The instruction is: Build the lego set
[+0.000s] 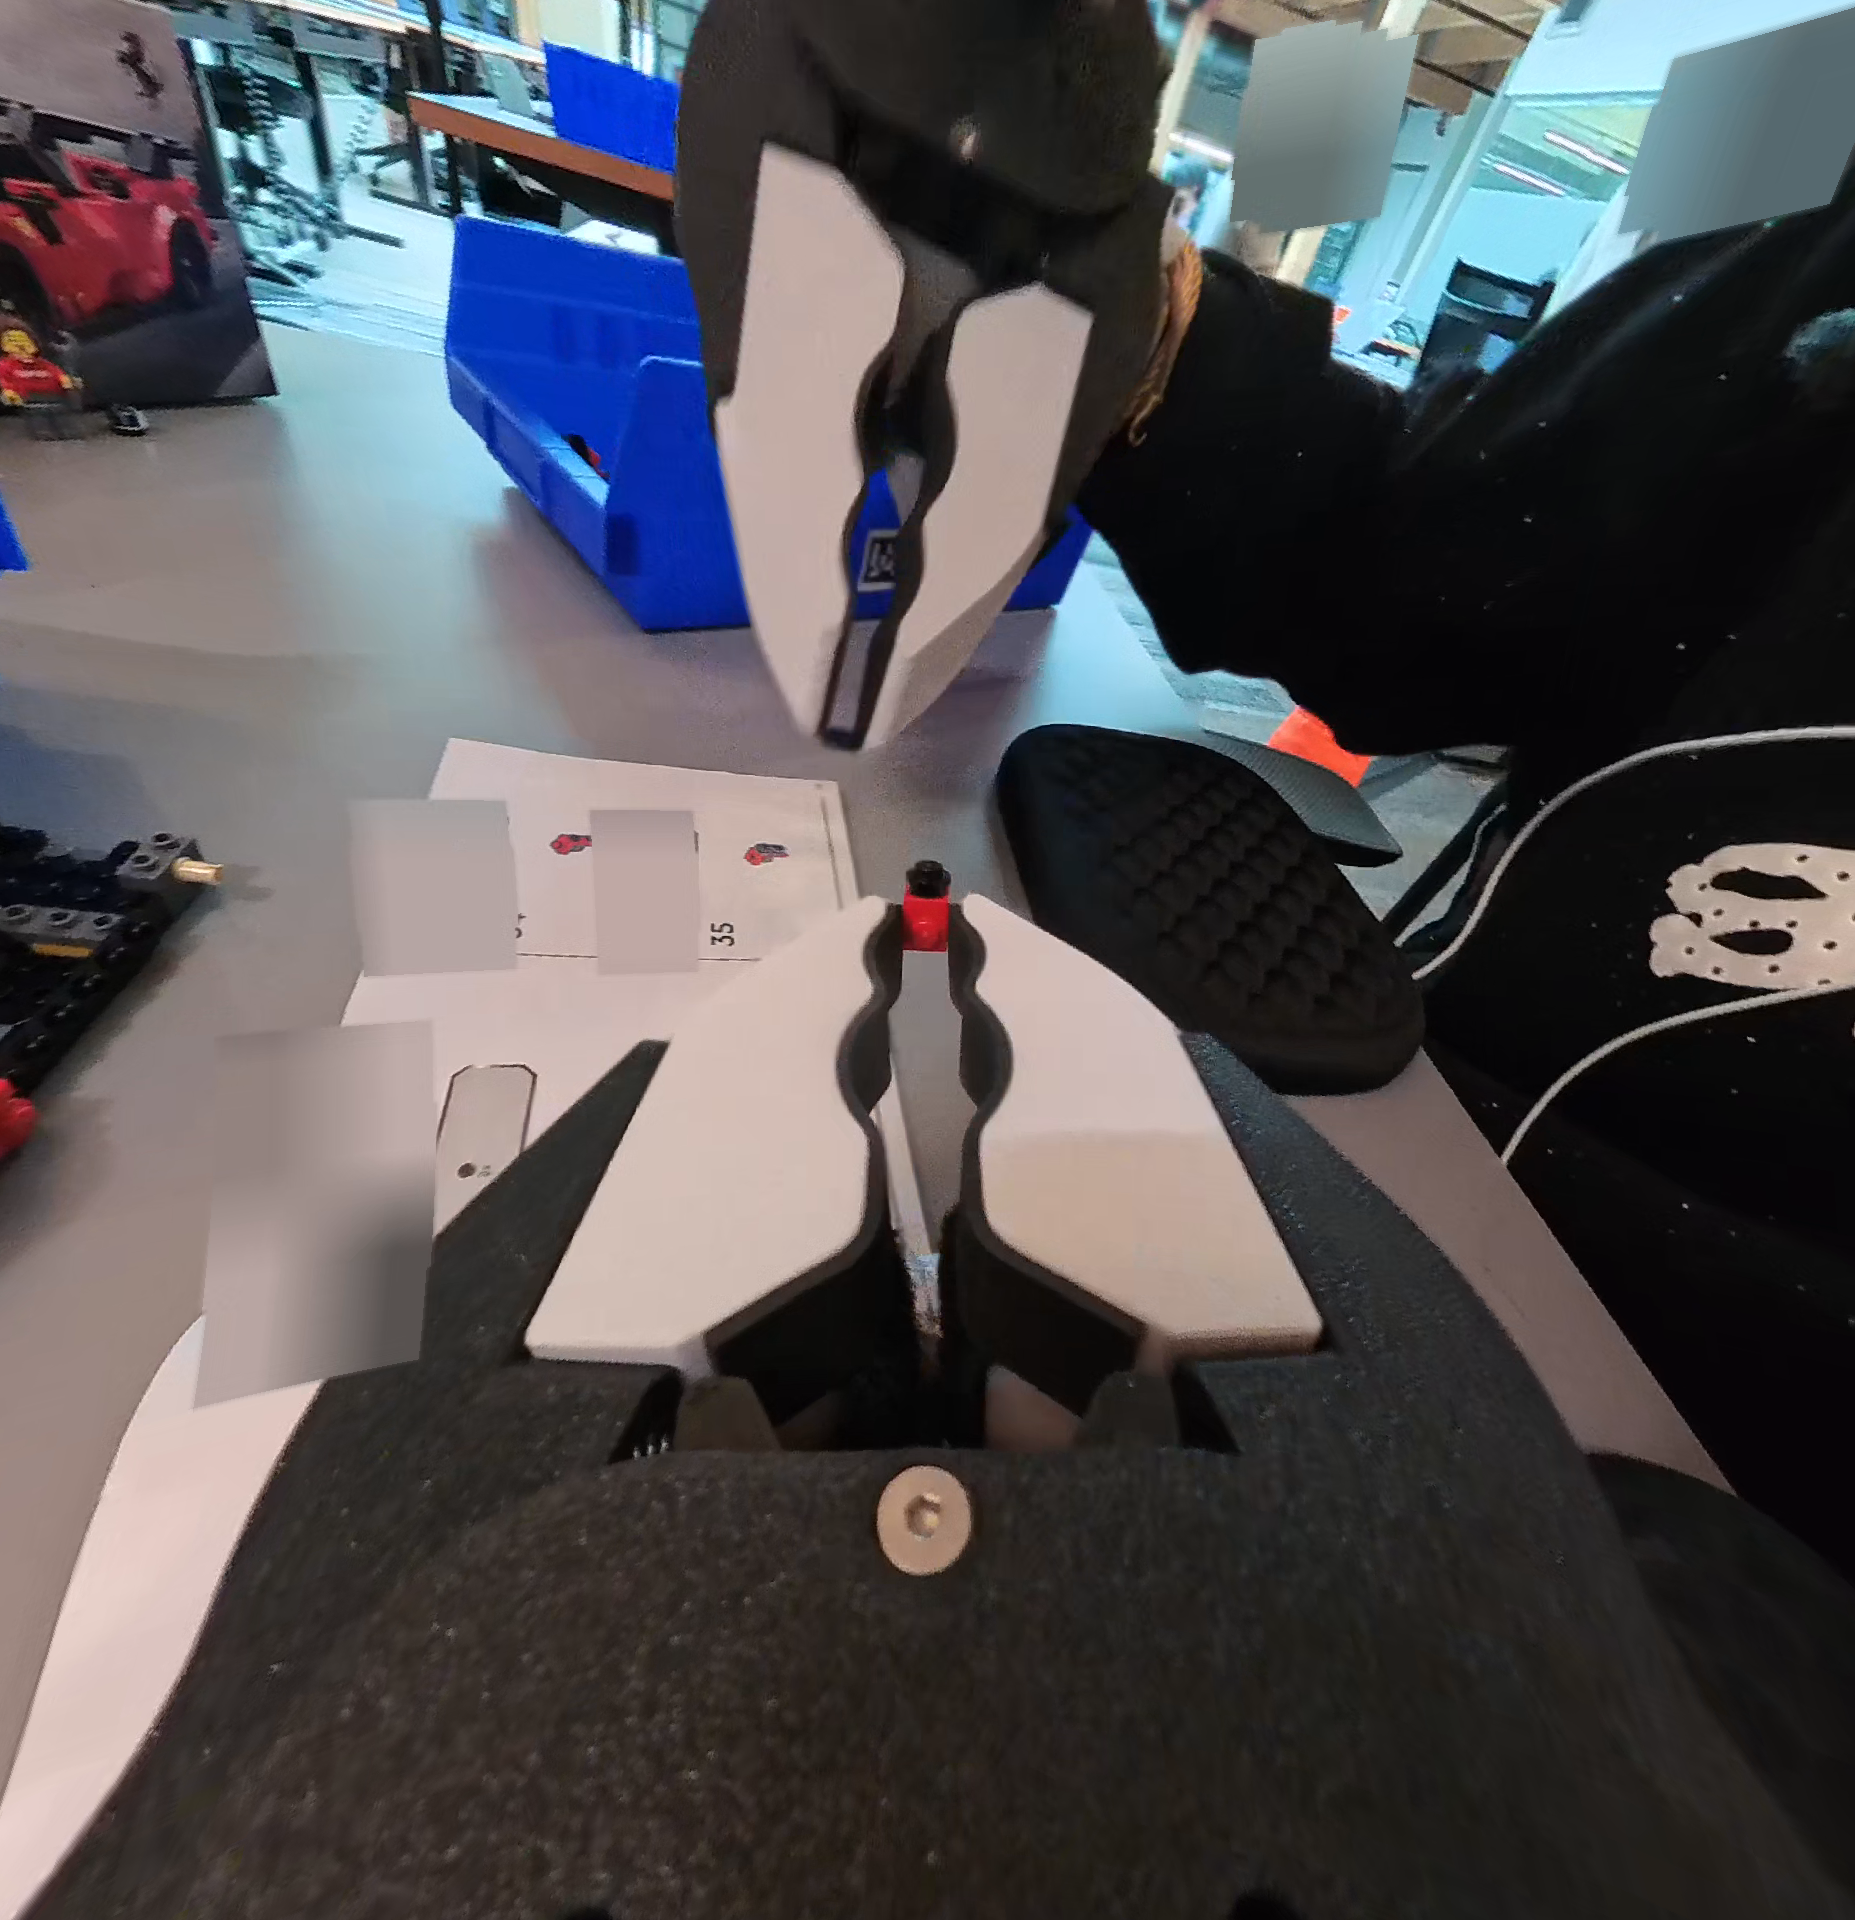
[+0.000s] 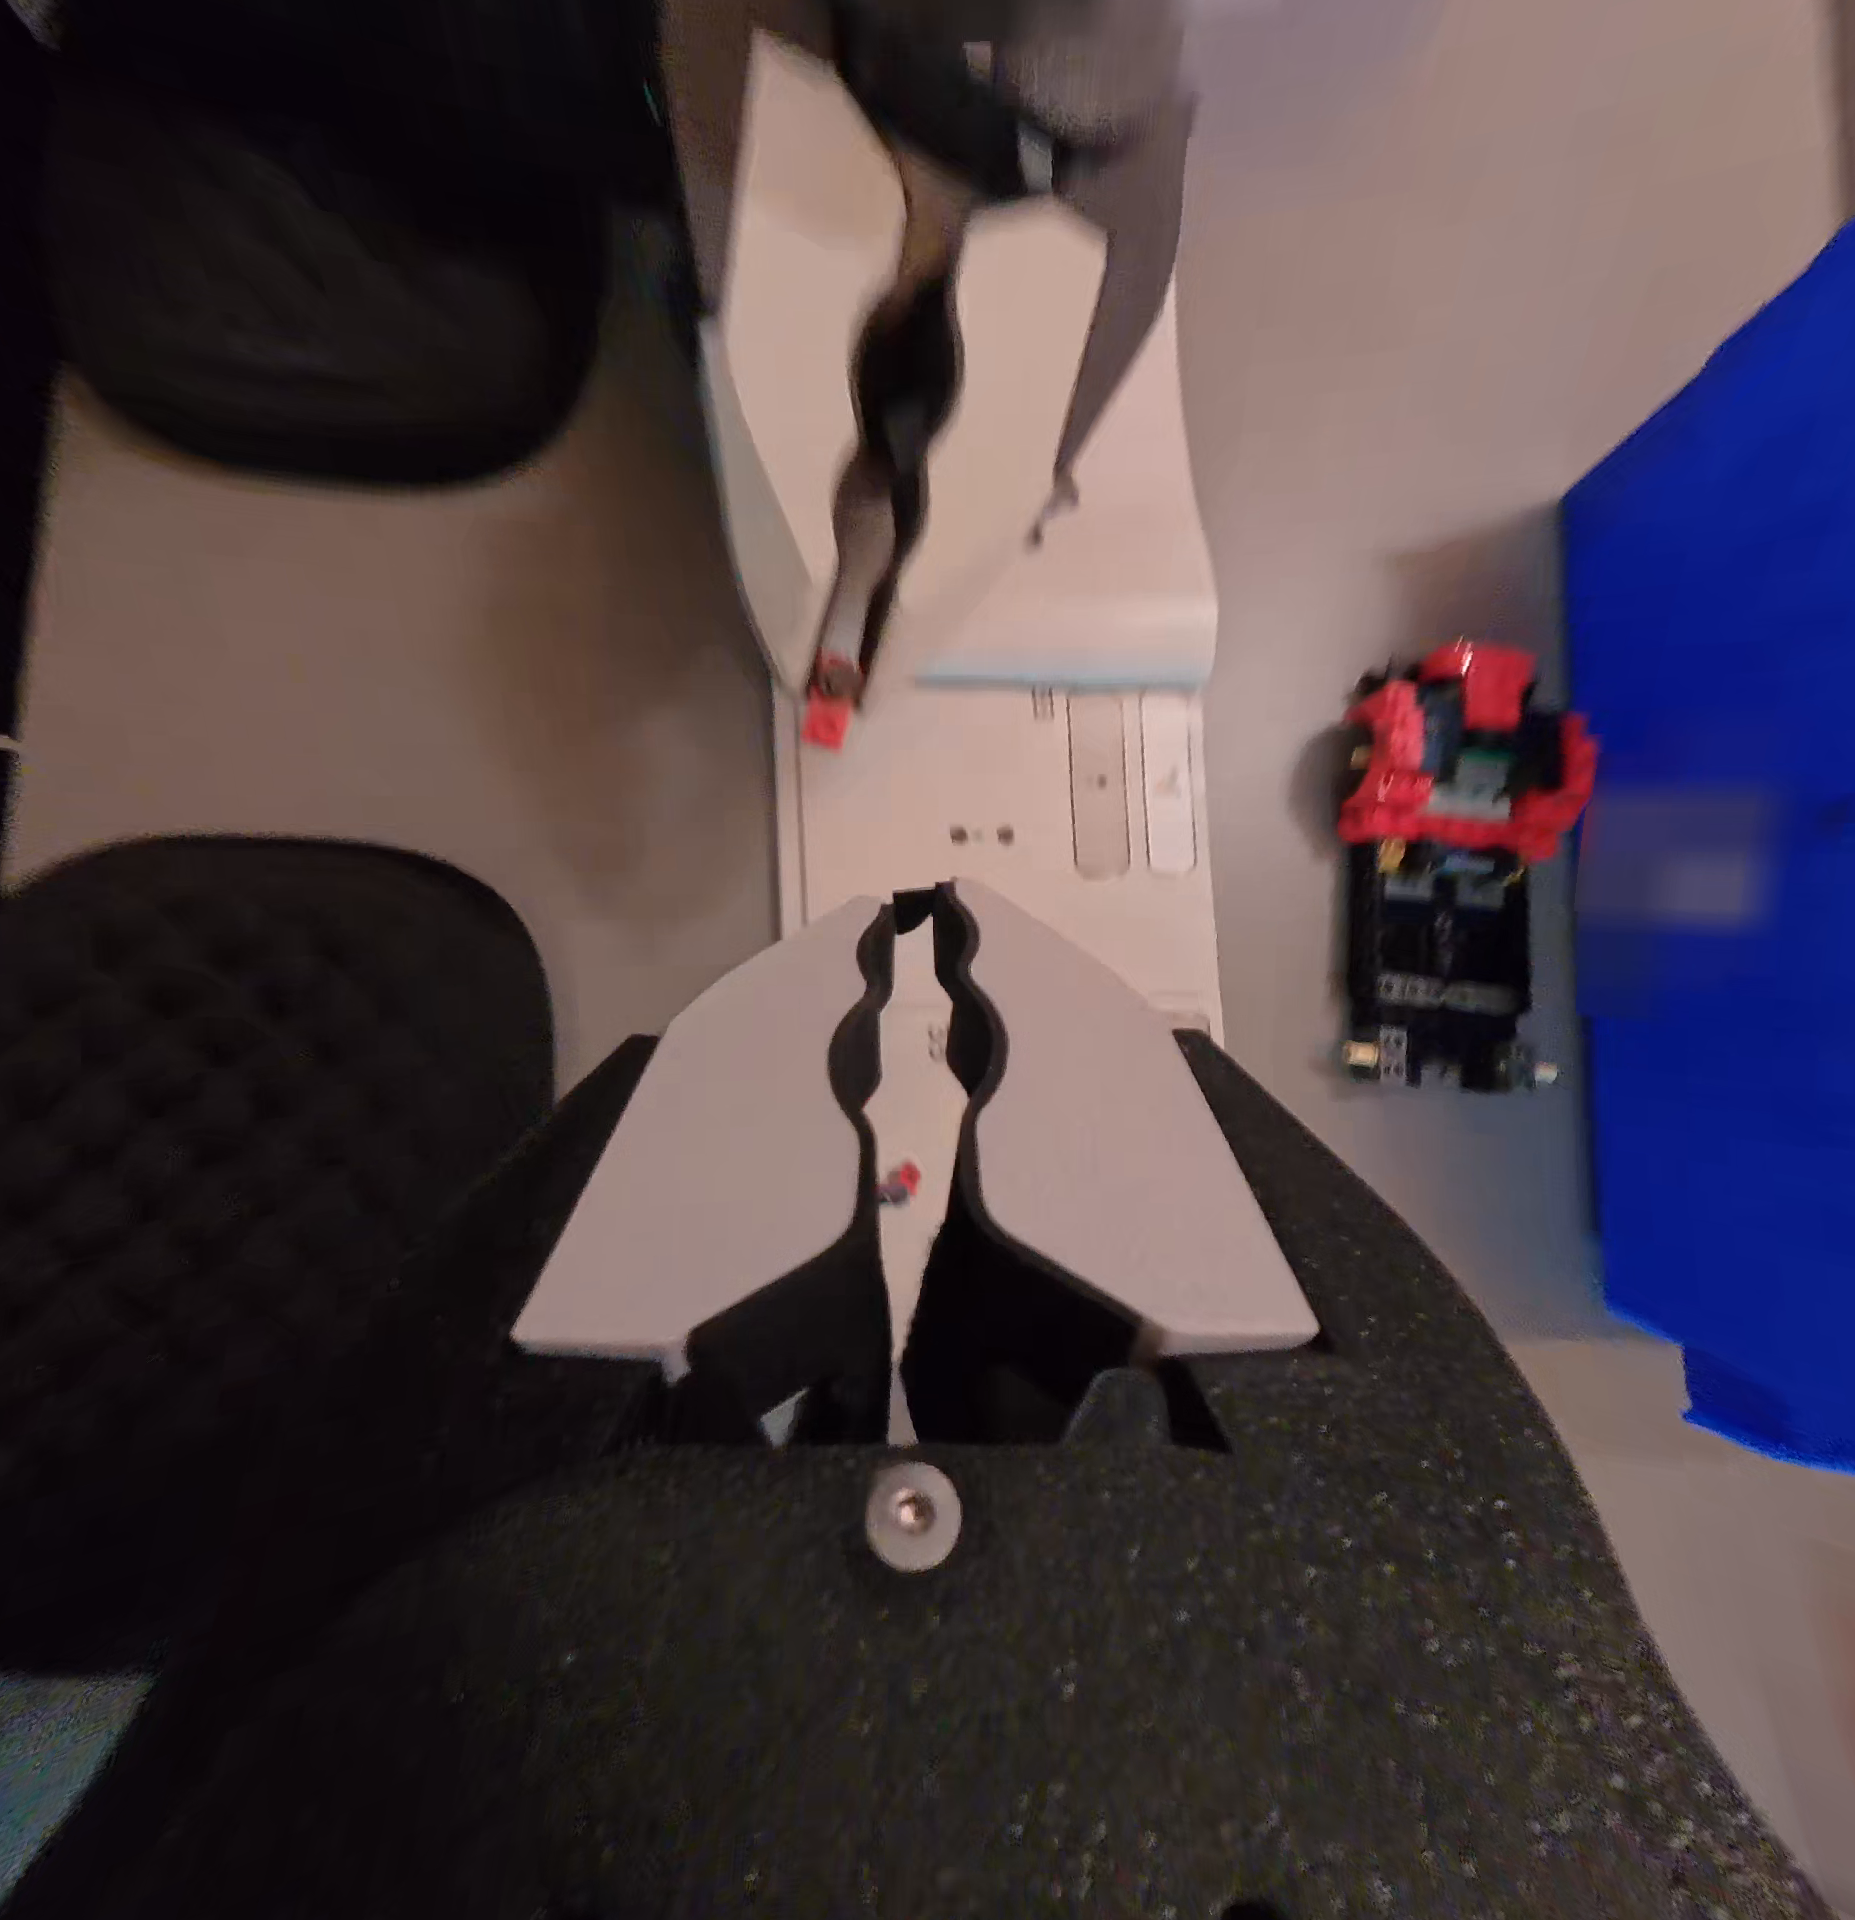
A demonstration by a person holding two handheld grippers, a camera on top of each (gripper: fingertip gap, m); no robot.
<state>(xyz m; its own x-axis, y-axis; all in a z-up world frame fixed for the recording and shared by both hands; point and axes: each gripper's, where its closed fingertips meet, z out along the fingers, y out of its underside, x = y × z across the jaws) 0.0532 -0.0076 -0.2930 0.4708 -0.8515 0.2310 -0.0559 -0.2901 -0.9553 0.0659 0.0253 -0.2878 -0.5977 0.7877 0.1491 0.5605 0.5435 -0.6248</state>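
My left gripper [image 1: 925, 906] is shut on a small red brick with a black stud on top [image 1: 925, 920], held above the open instruction booklet [image 1: 642, 831]. It also shows in the right wrist view [image 2: 838, 670], with the red brick [image 2: 827, 719] at its tips. My right gripper [image 2: 918, 896] is nearly closed with a small black piece [image 2: 912, 909] pinched at its tips. It points down [image 1: 850, 727] just beyond the red brick, apart from it. The partly built black and red car [image 2: 1442, 883] lies on the table beside the booklet [image 2: 1006, 779].
Blue bins [image 1: 590, 416] stand behind the booklet and next to the car [image 2: 1733, 831]. The set's box [image 1: 71, 208] stands at the far left. A black chair armrest [image 1: 1214, 914] and a person in black clothes [image 1: 1577, 520] are at the table's right edge. The left gripper's tips are roughly 4 cm from the right gripper's.
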